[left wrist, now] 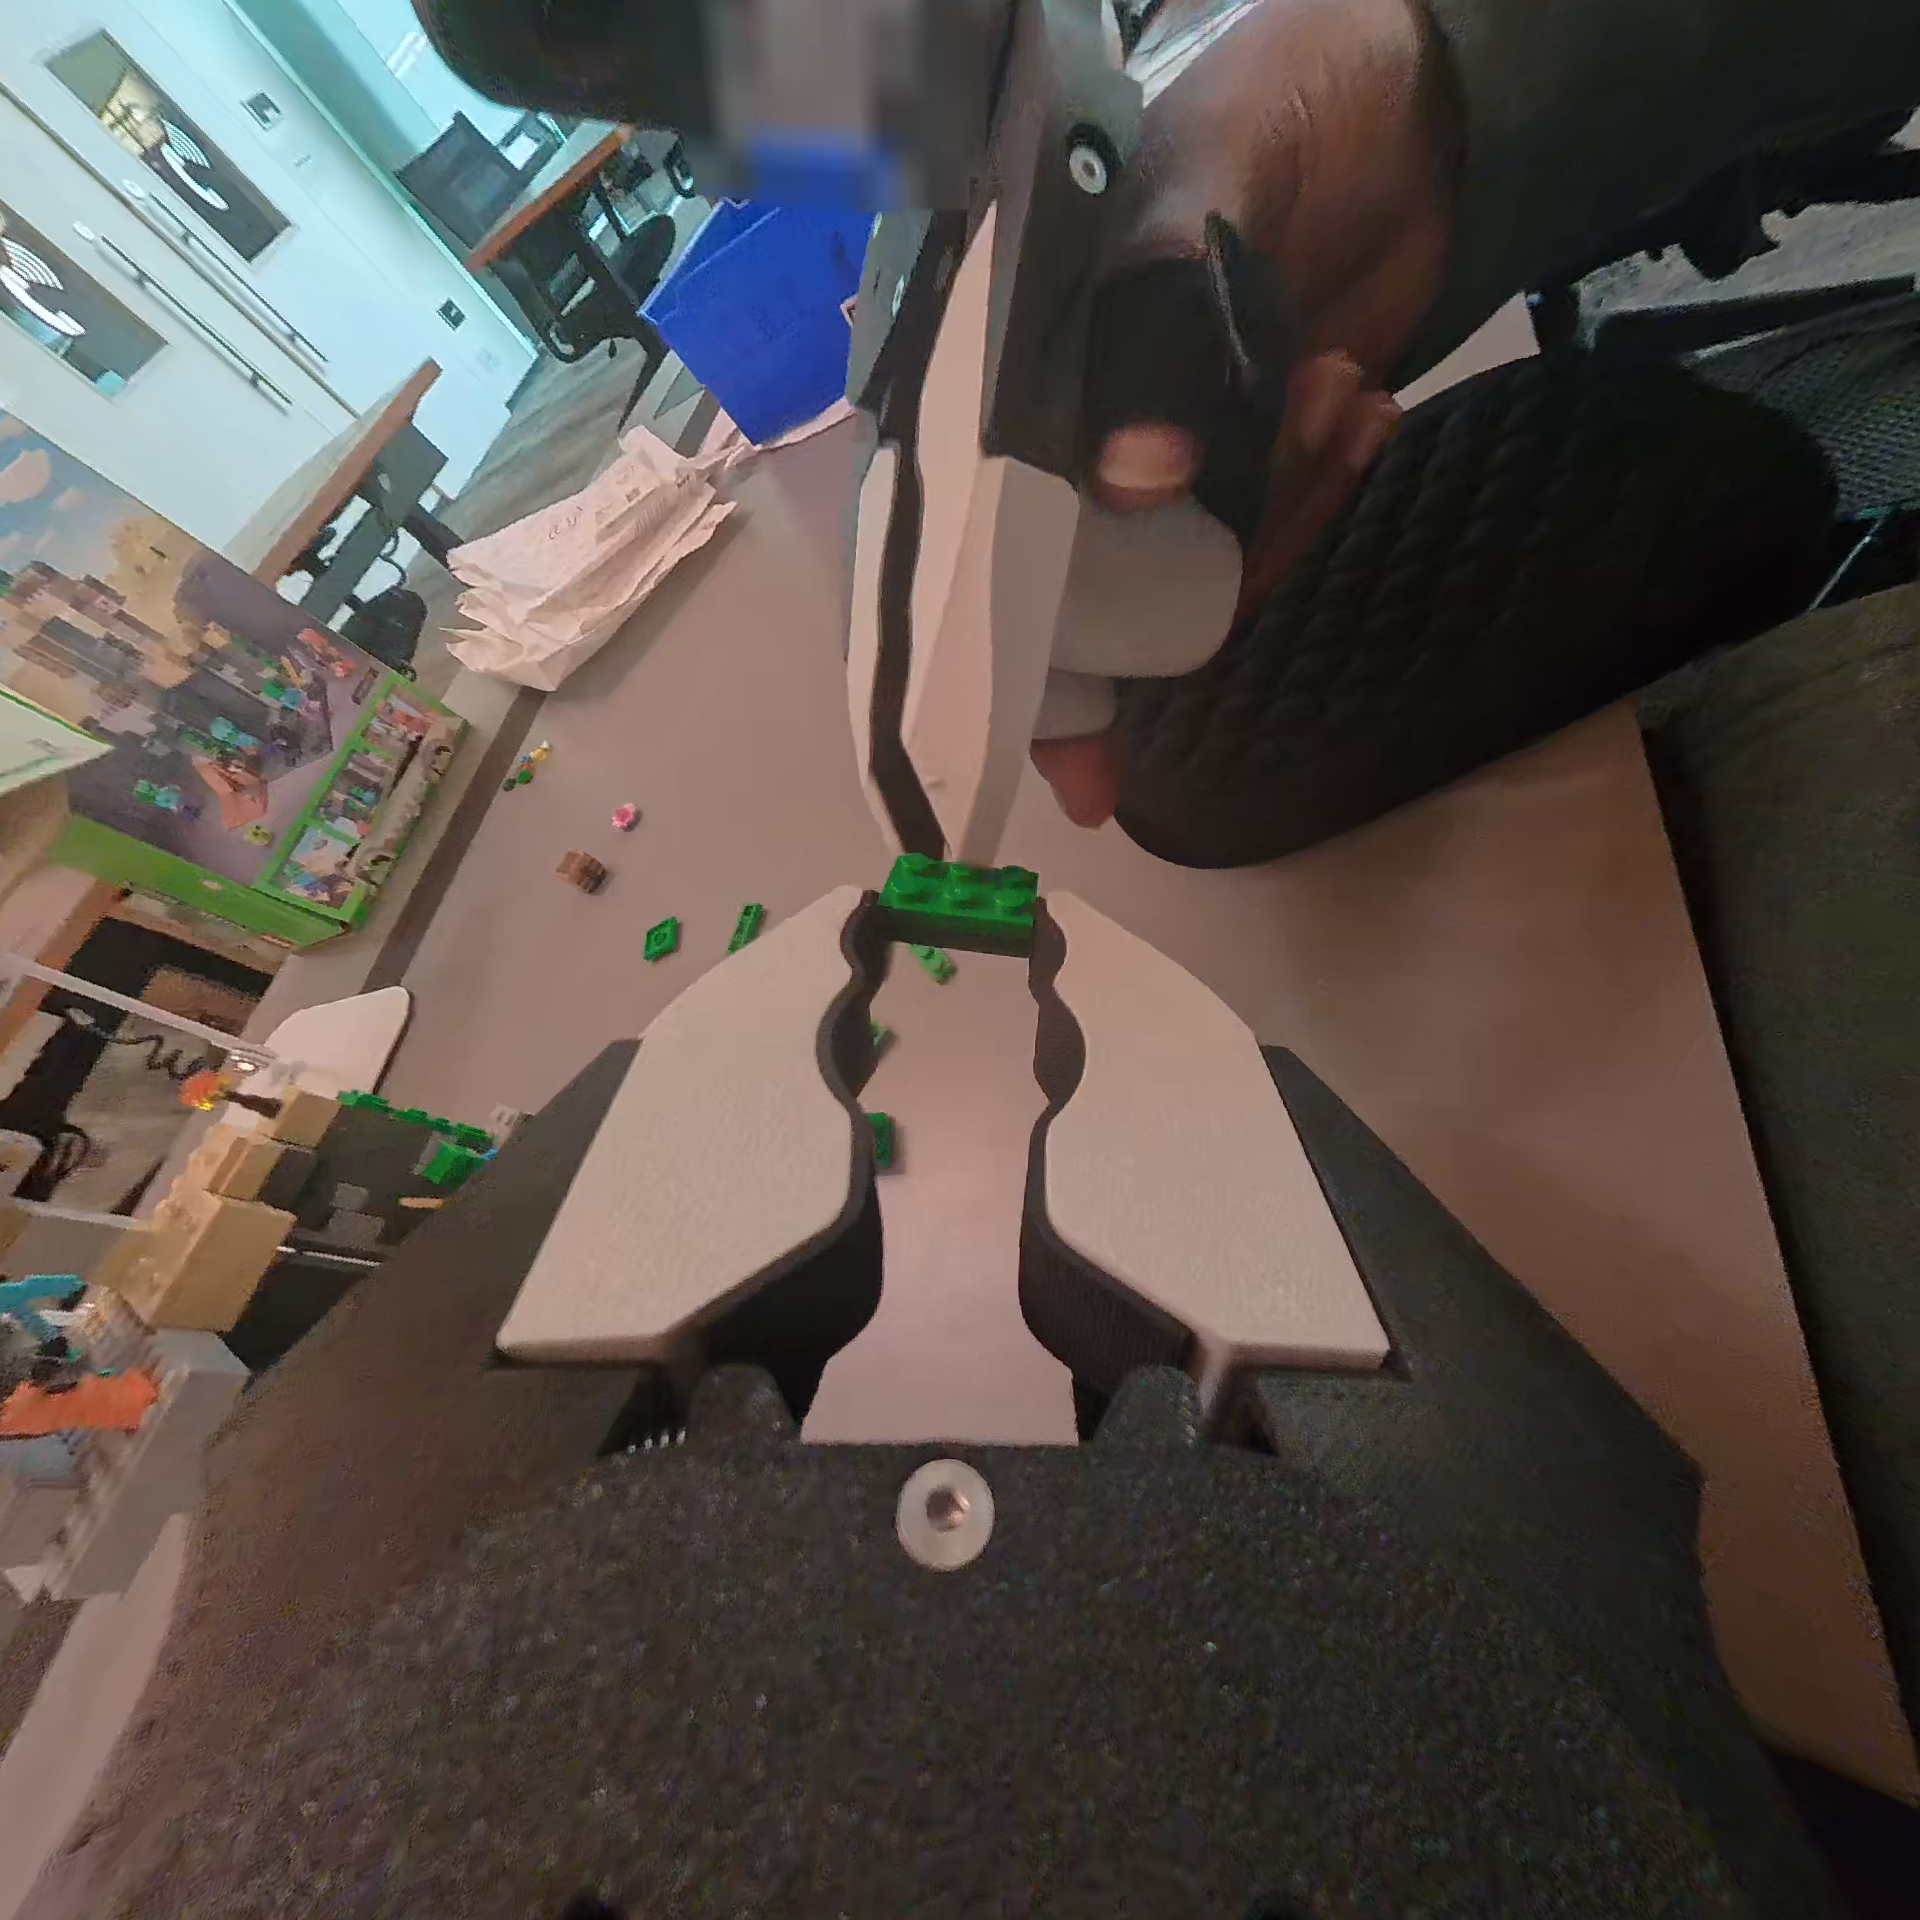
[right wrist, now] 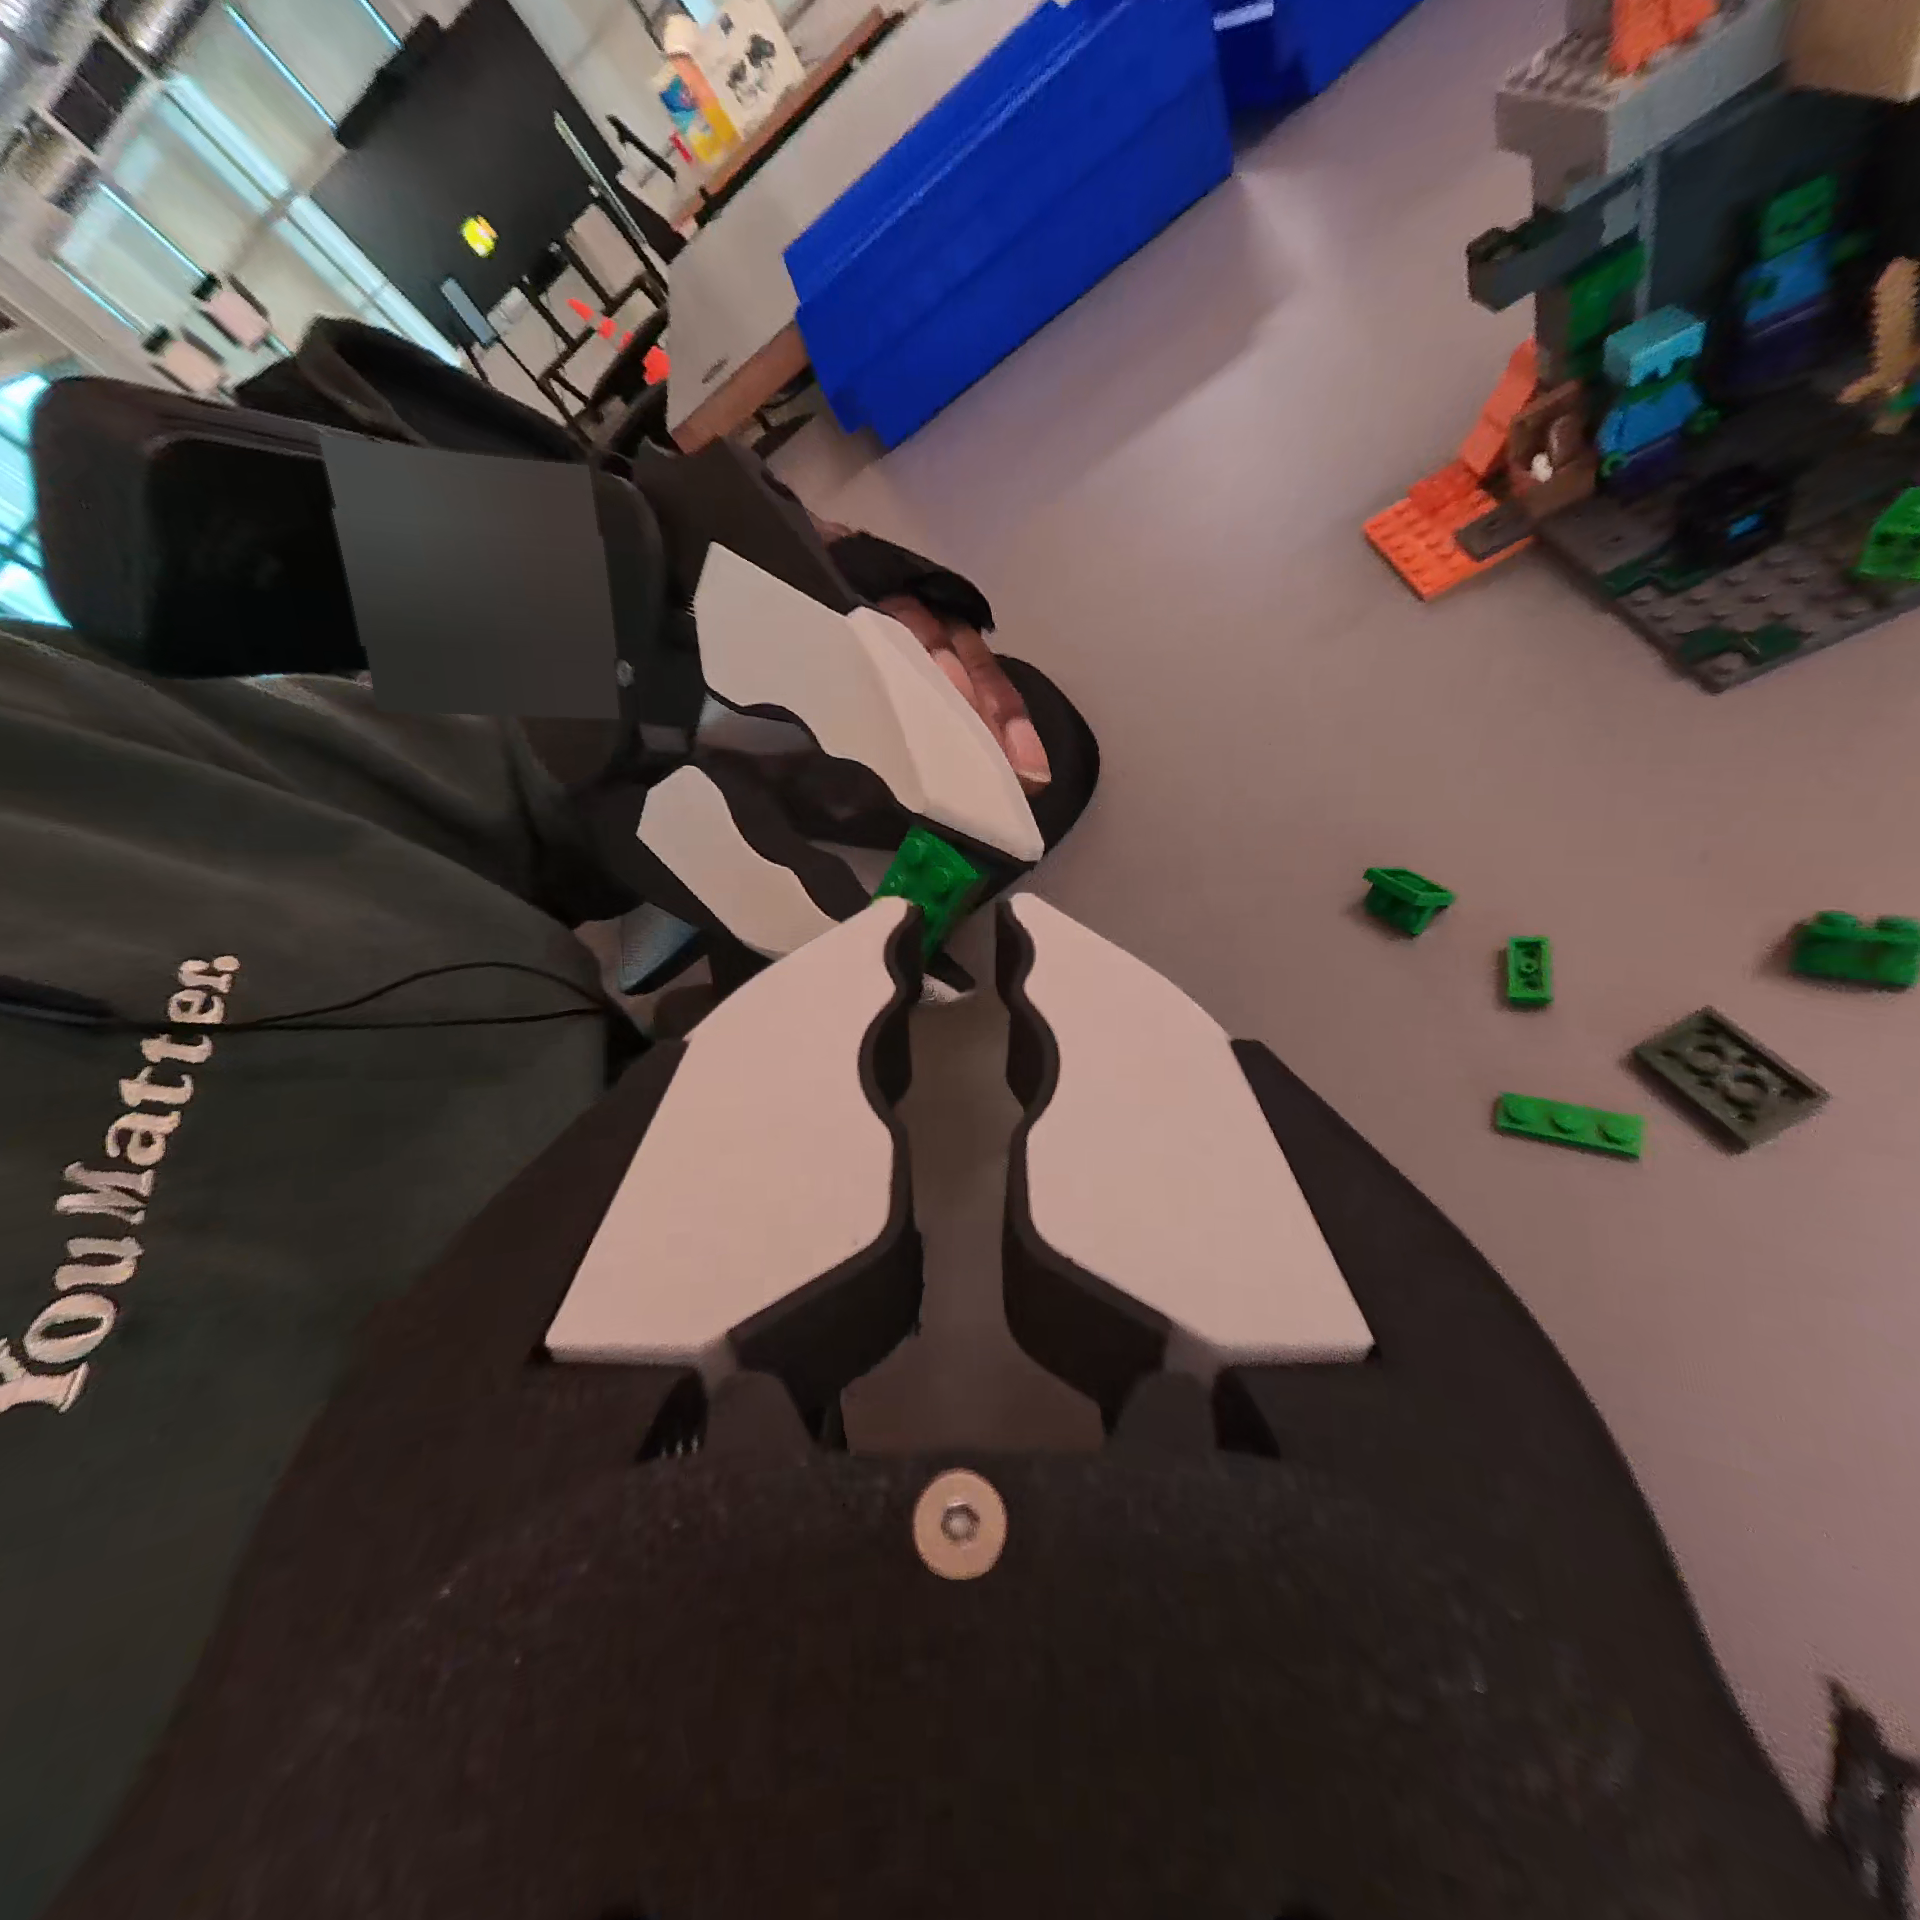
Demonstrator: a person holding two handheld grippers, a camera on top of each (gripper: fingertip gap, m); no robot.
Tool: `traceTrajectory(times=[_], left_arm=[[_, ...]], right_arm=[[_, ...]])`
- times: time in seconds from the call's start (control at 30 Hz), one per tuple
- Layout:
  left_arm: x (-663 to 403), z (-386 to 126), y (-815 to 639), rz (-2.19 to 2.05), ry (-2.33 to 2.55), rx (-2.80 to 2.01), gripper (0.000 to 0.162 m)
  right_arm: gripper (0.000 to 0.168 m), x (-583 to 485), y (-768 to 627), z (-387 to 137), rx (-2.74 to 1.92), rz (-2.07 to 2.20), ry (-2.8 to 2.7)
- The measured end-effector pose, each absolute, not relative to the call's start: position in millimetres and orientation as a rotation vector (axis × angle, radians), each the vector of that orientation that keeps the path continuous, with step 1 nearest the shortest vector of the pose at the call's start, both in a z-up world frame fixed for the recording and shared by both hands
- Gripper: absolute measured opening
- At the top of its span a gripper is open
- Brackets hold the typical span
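A: Left tongs (left wrist: 956, 920)?
B: Clamped on green studded brick (left wrist: 958, 902), held between the tips, studs up, lifted clear of grey tabletop (left wrist: 665, 800).
A: Right tongs (right wrist: 951, 920)?
B: Slightly parted, nothing gripped. Left fingertip (right wrist: 883, 930) touching or just beside the same green brick; cannot tell which. Seen from the left wrist view, tips pointing down just above the brick.
A: Around the brick?
B: Small green pieces (left wrist: 935, 964) on tabletop under the left tongs. Flat green plate (left wrist: 661, 938) and brown piece (left wrist: 582, 871) farther left. In right wrist view, dark grey plate (right wrist: 1727, 1076) and long green plate (right wrist: 1567, 1124) lying near each other, well apart from the tongs.
A: Background?
B: Brick-built model (right wrist: 1714, 353) on grey baseplate at far right. Blue bin (right wrist: 997, 229) behind. Stack of white papers (left wrist: 582, 582) and printed toy box (left wrist: 208, 748) at left.
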State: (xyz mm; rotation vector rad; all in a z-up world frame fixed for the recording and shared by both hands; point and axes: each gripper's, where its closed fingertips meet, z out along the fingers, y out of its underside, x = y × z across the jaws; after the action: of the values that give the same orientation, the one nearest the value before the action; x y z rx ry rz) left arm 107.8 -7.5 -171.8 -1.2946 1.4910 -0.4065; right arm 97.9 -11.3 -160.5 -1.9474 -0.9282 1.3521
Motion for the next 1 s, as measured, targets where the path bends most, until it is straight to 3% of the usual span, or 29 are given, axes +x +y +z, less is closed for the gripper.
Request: traceTrajectory(times=[0.23,0.63,0.83,1.0], left_arm=[[107.9,-170.7,-4.8,-0.173,1.523,-1.204,0.026],[108.3,-171.6,-19.2,-0.566,1.537,-1.269,0.026],[106.2,-174.5,-8.8,-0.448,1.529,-1.264,0.026],[108.0,-175.6,-2.4,-0.287,1.539,-1.228,0.026]], right_arm=[[0.009,95.8,-13.4,-159.9,-1.958,1.429,-0.859],[0.0,100.9,-24.8,-160.3,-1.855,1.592,-1.019],[0.0,100.3,-18.6,-160.6,-1.872,1.527,-0.985],[0.013,97.1,-13.1,-163.1,-1.921,1.442,-0.922]])
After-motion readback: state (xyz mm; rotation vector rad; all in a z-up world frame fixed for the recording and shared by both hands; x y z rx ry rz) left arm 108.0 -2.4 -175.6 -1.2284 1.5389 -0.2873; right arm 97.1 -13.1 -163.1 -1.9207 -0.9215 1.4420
